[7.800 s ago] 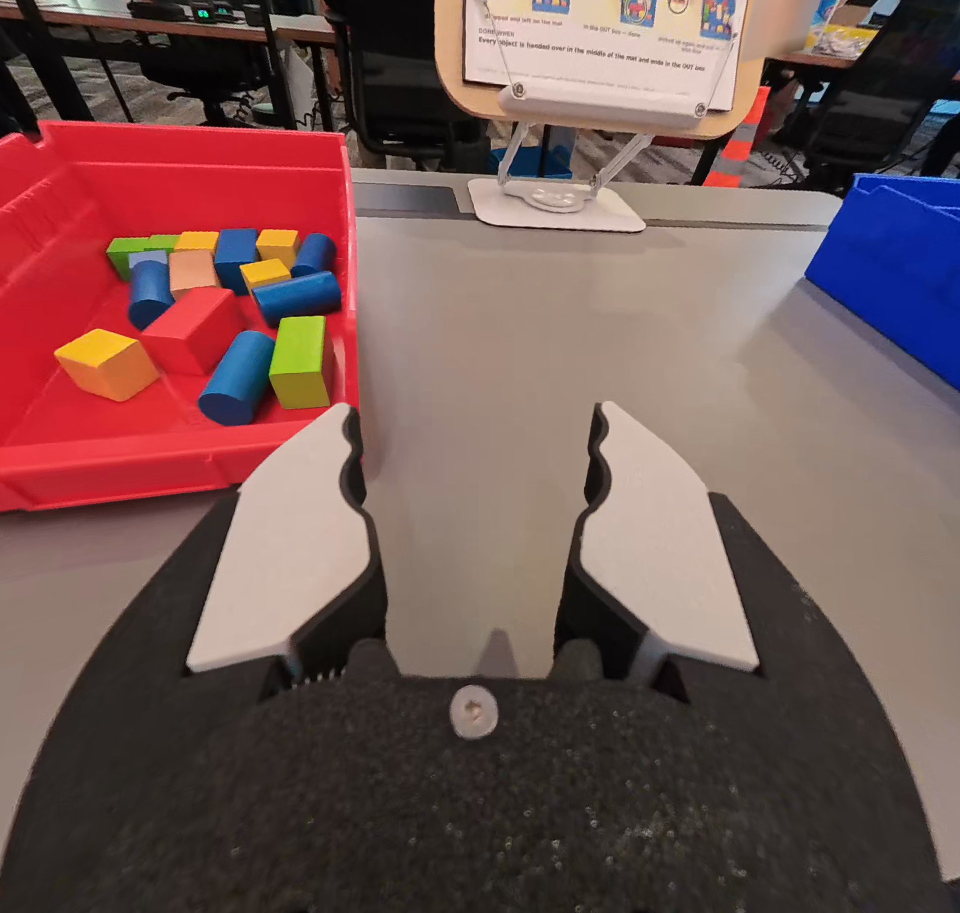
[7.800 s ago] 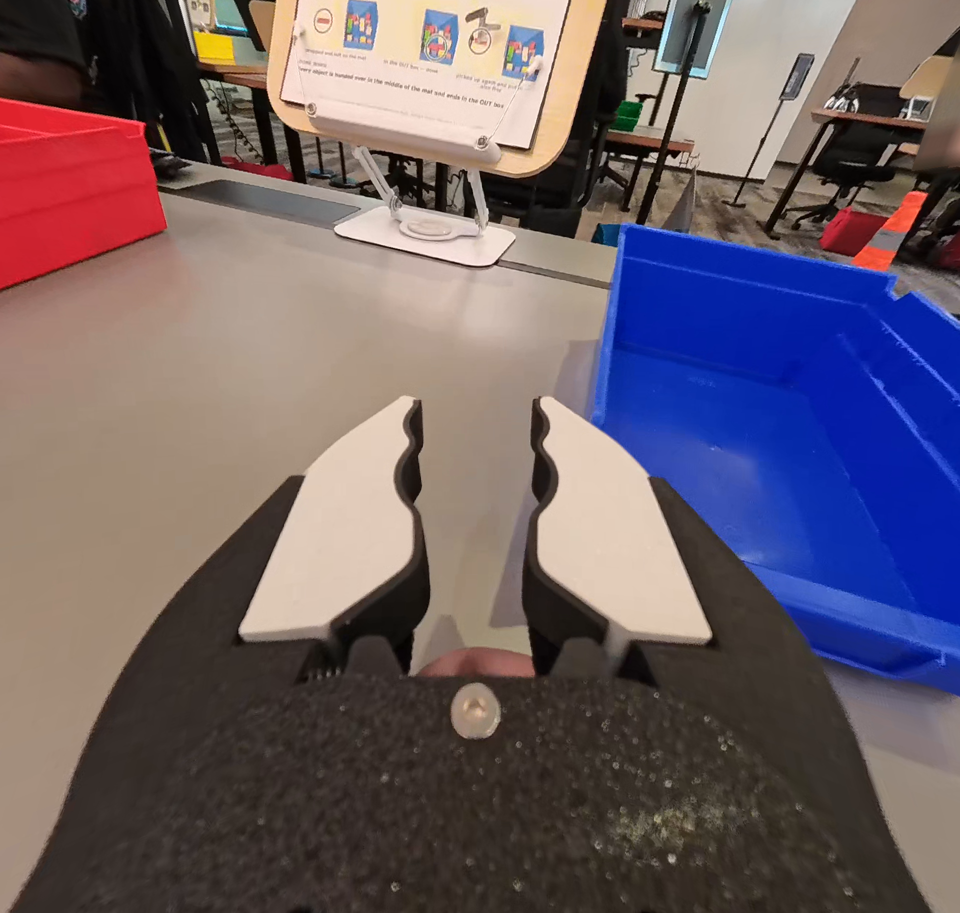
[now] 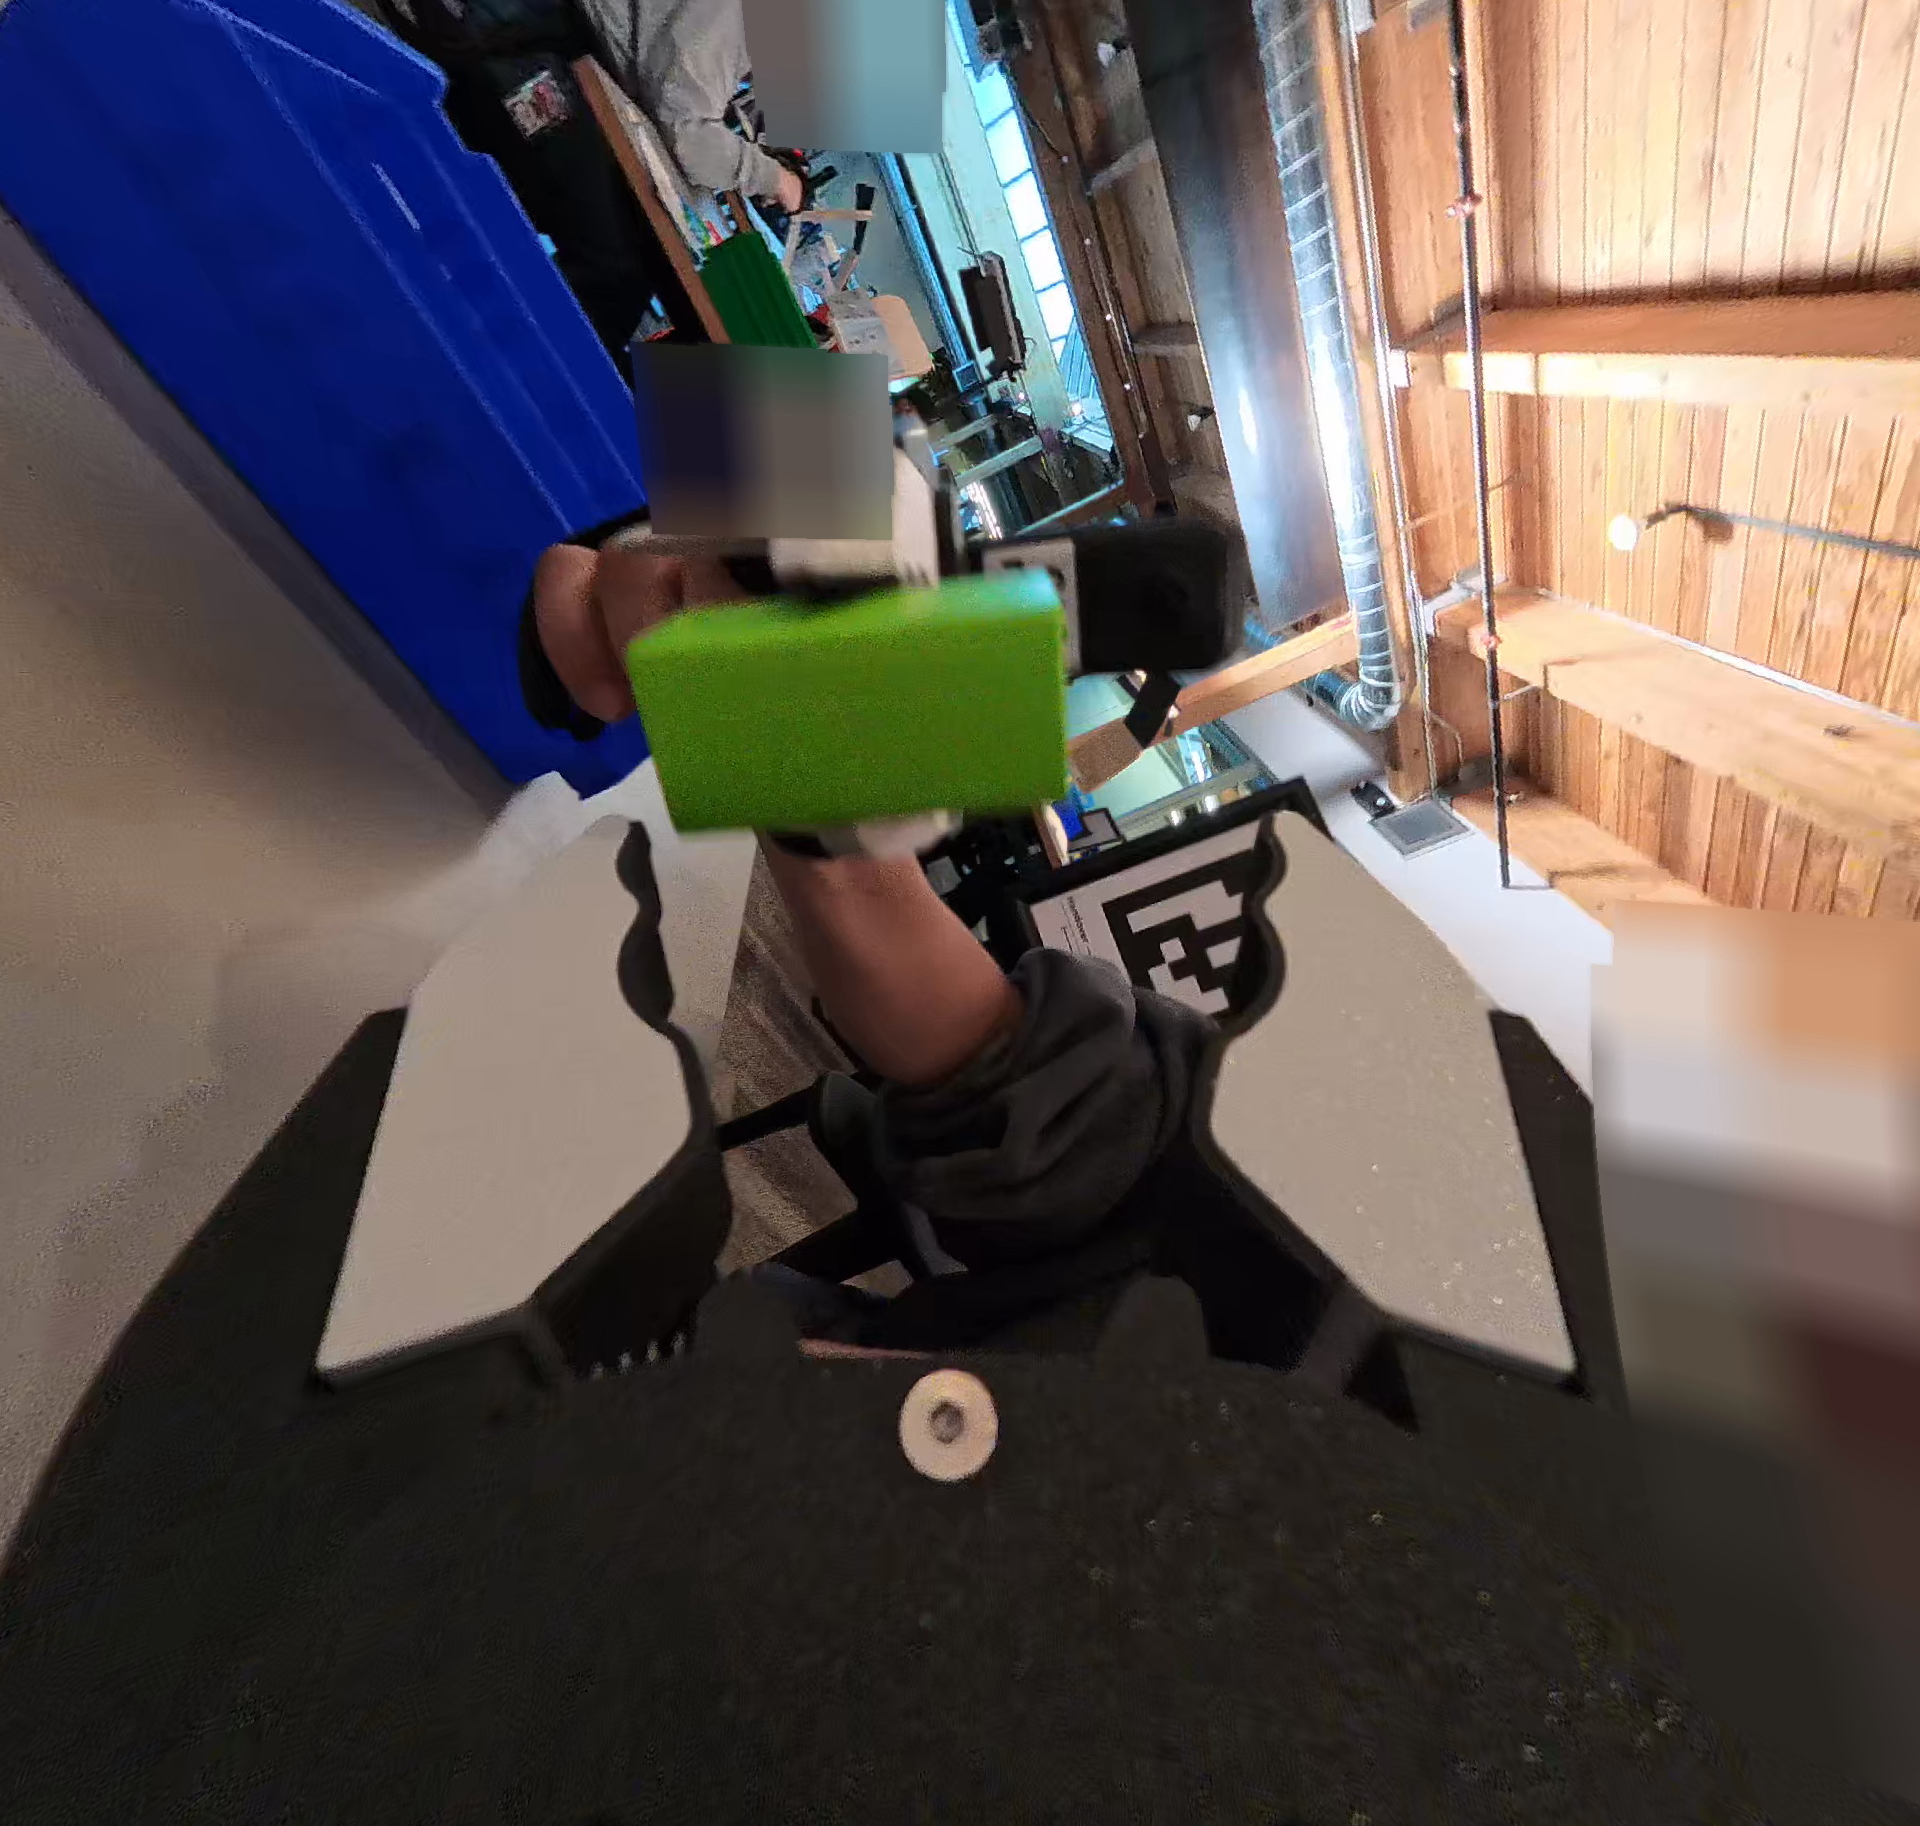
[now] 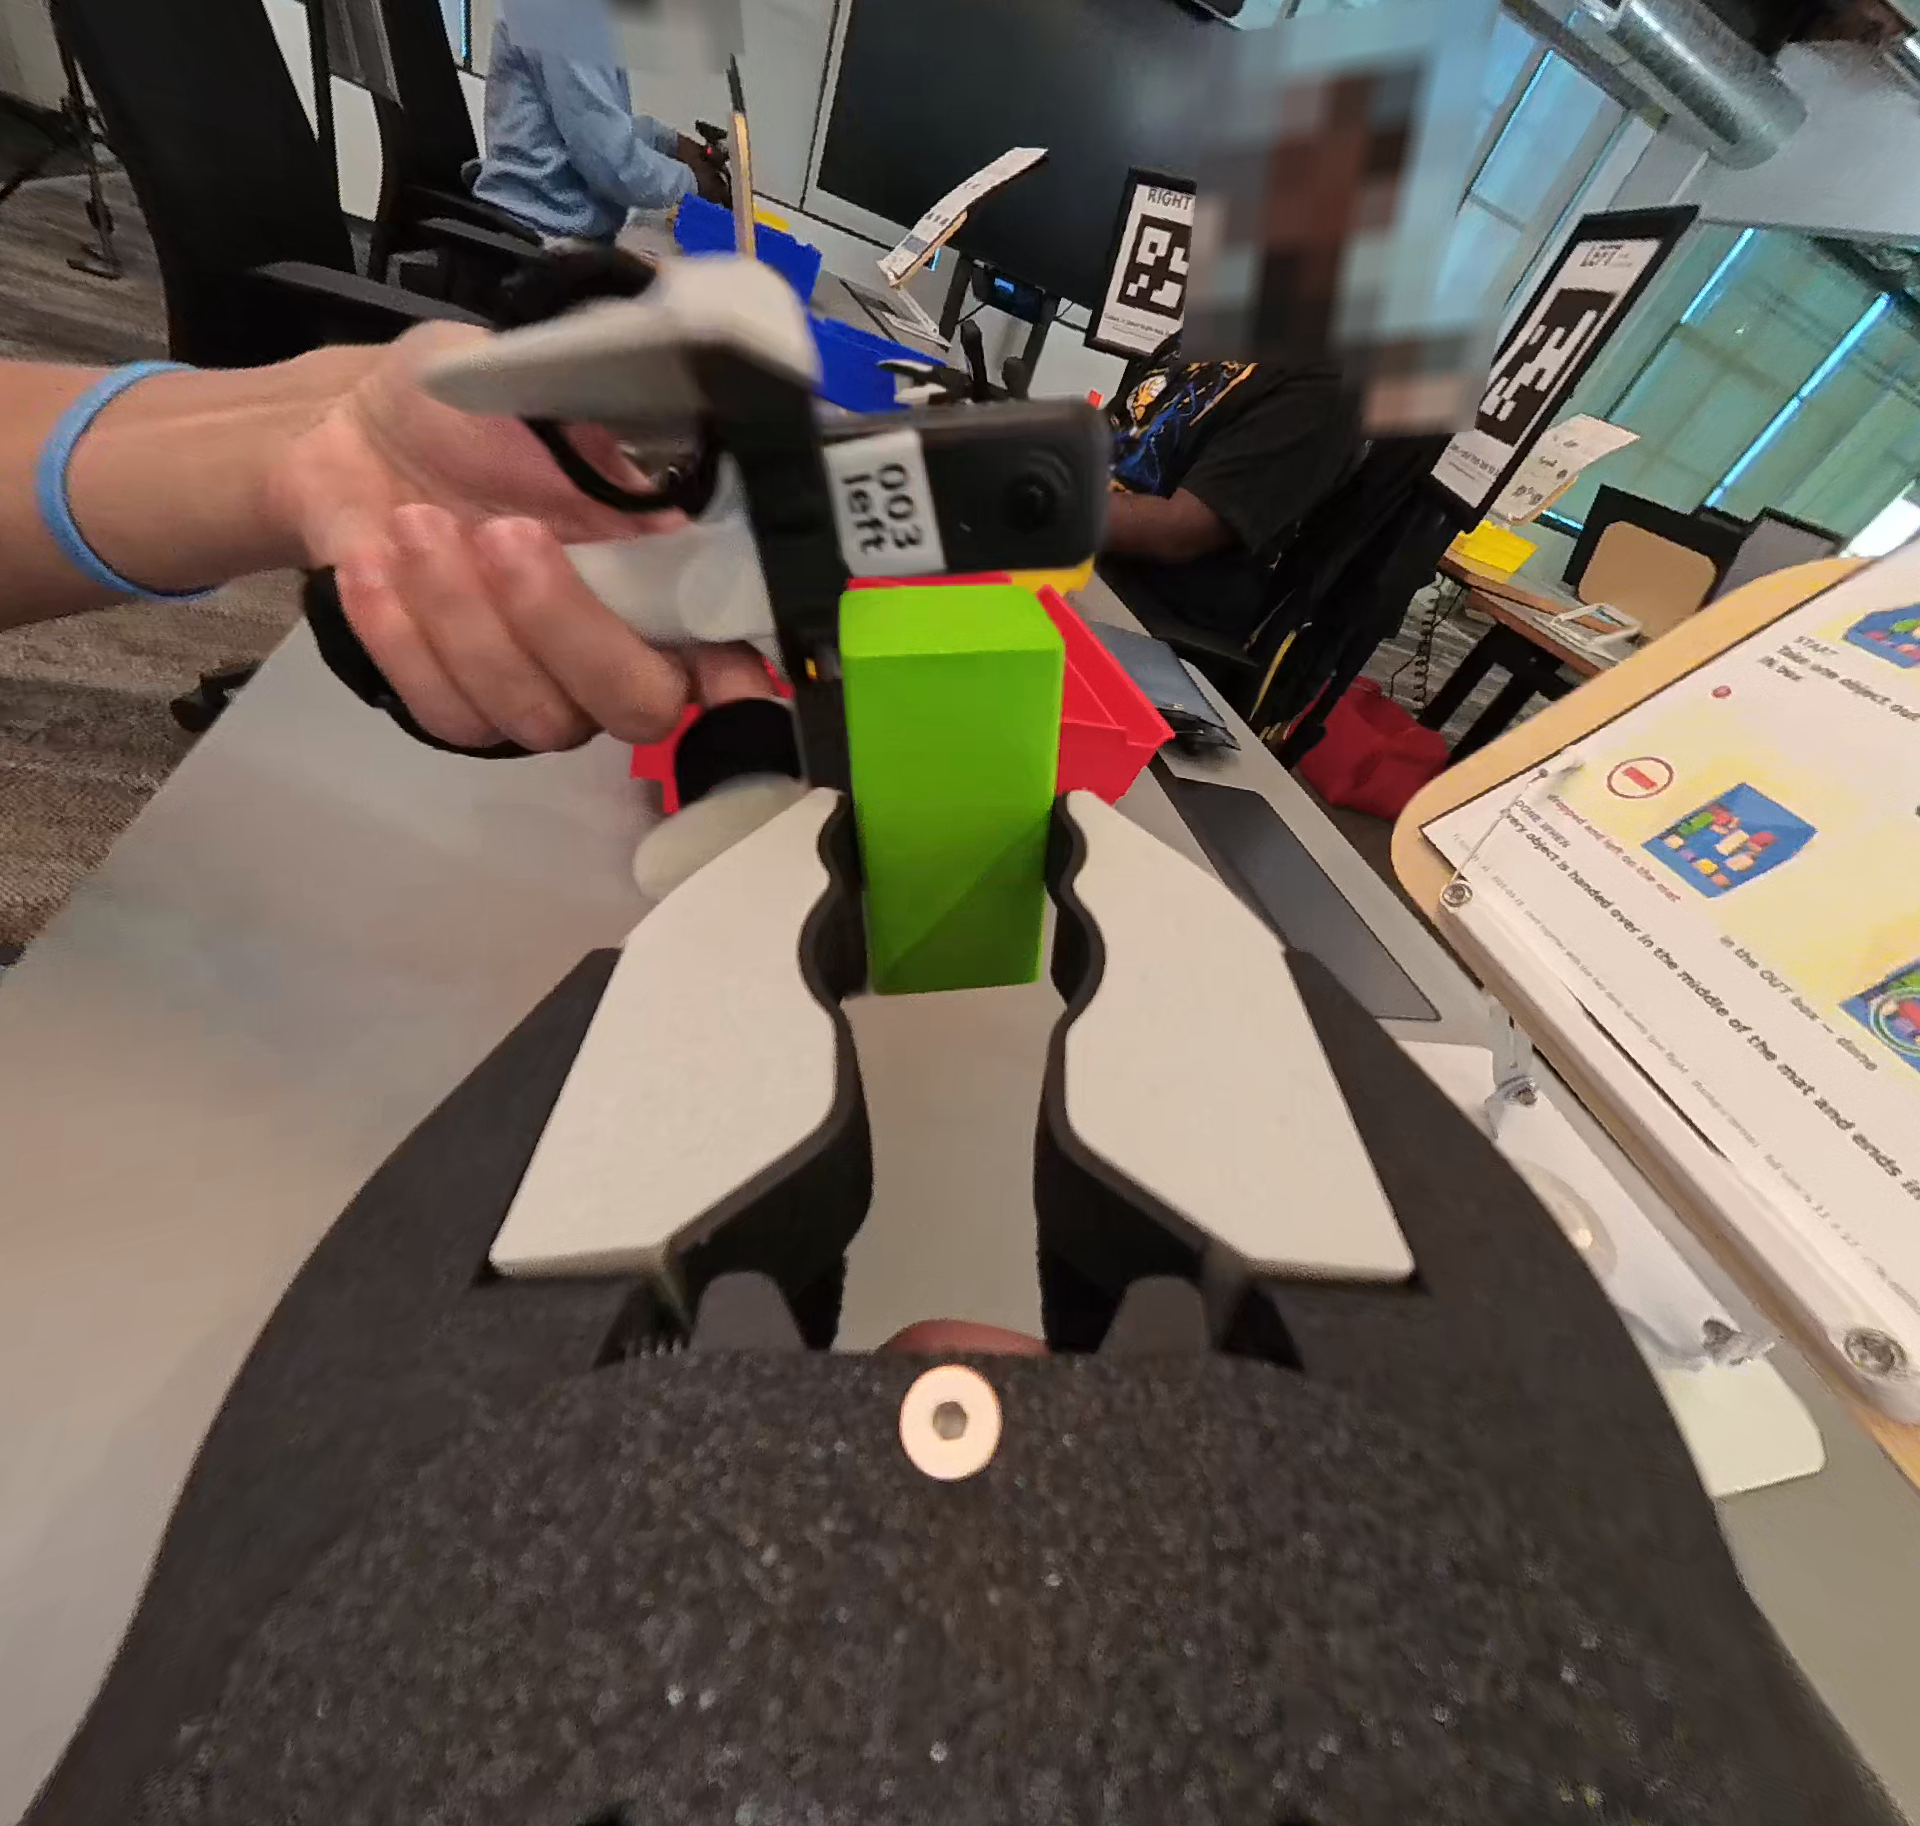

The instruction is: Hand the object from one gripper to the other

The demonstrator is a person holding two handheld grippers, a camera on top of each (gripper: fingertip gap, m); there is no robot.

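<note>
Between the fingers of my right tool [image 4: 951, 877] sits the green block [image 4: 951, 800] — clamped at its near end, long axis running straight ahead toward the left tool [image 3: 951, 867]. The left tool's jaws are spread wide and empty, the block just beyond its tips — crosswise there, above the table [image 4: 208, 945].

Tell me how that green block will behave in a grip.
The green block looks rigid, with flat faces, so the right gripper probably clamps it squarely. Its smooth paint may slip a little. It is unlikely to roll.
</note>
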